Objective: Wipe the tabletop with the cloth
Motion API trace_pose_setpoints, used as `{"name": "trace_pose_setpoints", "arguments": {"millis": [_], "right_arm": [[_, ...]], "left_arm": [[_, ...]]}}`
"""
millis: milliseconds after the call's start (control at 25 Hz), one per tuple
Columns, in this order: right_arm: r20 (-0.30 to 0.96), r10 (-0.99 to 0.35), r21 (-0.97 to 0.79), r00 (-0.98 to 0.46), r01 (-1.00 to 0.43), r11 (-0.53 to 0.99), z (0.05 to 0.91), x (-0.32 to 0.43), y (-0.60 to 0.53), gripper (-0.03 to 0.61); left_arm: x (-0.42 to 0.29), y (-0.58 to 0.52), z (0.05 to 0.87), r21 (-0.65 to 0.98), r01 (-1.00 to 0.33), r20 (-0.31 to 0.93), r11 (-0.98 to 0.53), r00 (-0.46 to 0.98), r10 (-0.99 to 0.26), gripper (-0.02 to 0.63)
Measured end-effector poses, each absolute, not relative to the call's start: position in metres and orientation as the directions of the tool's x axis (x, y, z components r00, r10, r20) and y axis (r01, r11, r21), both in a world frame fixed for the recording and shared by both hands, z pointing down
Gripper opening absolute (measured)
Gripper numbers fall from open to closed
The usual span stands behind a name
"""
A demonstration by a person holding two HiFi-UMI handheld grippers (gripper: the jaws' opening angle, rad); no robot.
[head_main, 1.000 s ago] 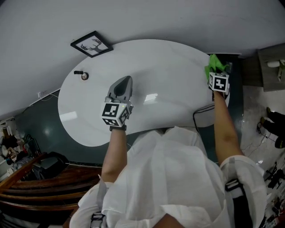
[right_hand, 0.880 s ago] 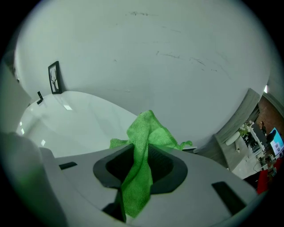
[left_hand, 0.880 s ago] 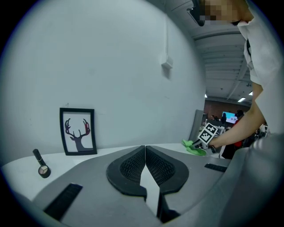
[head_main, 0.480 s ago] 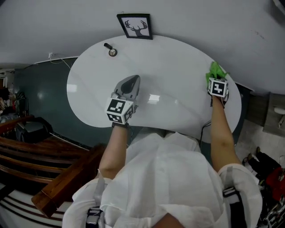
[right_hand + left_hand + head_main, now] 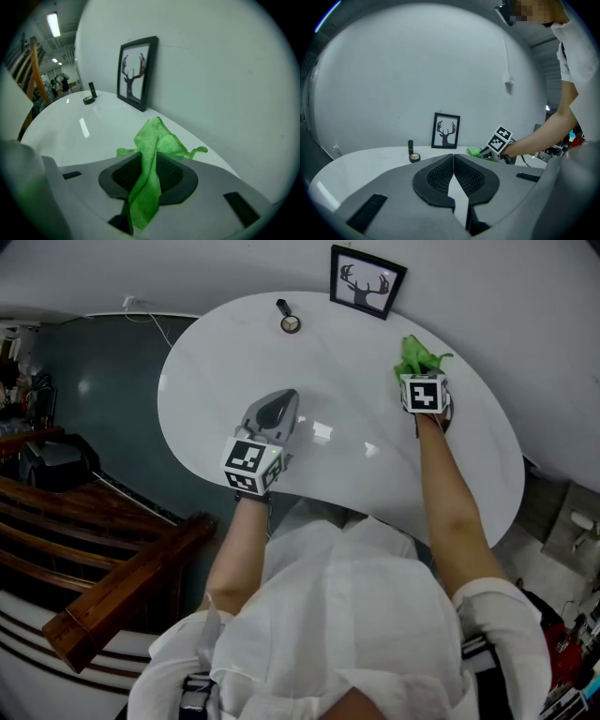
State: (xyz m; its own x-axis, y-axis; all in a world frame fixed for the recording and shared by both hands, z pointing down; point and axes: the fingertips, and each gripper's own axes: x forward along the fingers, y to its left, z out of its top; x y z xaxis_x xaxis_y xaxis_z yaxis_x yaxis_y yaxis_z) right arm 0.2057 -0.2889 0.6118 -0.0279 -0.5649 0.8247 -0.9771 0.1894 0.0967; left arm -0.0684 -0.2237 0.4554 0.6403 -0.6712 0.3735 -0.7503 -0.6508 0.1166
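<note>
Right tongs (image 5: 152,161), clamped on the cloth (image 5: 153,137), have slid nearer the framed picture (image 5: 136,72); left tongs (image 5: 453,161) stay together.

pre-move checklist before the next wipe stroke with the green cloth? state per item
1. Cloth clamped in right hand-held gripper: ok, jaws shut on it.
2. Cloth pressing on tabletop: cannot tell.
3. Left hand-held gripper empty, jaws together: ok.
4. Framed picture clear of the stroke: not ok, it stands close beyond the cloth and could get knocked.
5. Compact and black tube clear: ok, well to the cloth's left.
</note>
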Motion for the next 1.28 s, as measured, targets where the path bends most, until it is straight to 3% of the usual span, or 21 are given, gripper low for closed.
{"name": "trace_pose_setpoints", "arguments": {"millis": [160, 640, 1000, 1280], "right_arm": [[0.782, -0.607, 0.113, -0.139, -0.927, 0.357, 0.602, 0.123, -0.332, 0.094], [0.77, -0.5, 0.09, -0.396, -0.709, 0.699, 0.596, -0.027, -0.331, 0.094], [0.758, -0.257, -0.013, -0.599, -0.408, 0.913, 0.601, -0.121, -0.204, 0.094], [0.742, 0.002, -0.05, -0.671, -0.052, 0.997, 0.605, -0.136, -0.081, 0.094]], "left_arm": [[-0.095, -0.233, 0.465, 0.128, -0.766, 0.379, -0.629, 0.624, -0.683, 0.017], [-0.155, -0.235, 0.474, 0.144, -0.801, 0.381, -0.581, 0.587, -0.714, 0.017], [-0.168, -0.221, 0.482, 0.156, -0.818, 0.39, -0.554, 0.566, -0.726, 0.017], [-0.155, -0.213, 0.483, 0.156, -0.818, 0.394, -0.553, 0.565, -0.725, 0.017]]}}
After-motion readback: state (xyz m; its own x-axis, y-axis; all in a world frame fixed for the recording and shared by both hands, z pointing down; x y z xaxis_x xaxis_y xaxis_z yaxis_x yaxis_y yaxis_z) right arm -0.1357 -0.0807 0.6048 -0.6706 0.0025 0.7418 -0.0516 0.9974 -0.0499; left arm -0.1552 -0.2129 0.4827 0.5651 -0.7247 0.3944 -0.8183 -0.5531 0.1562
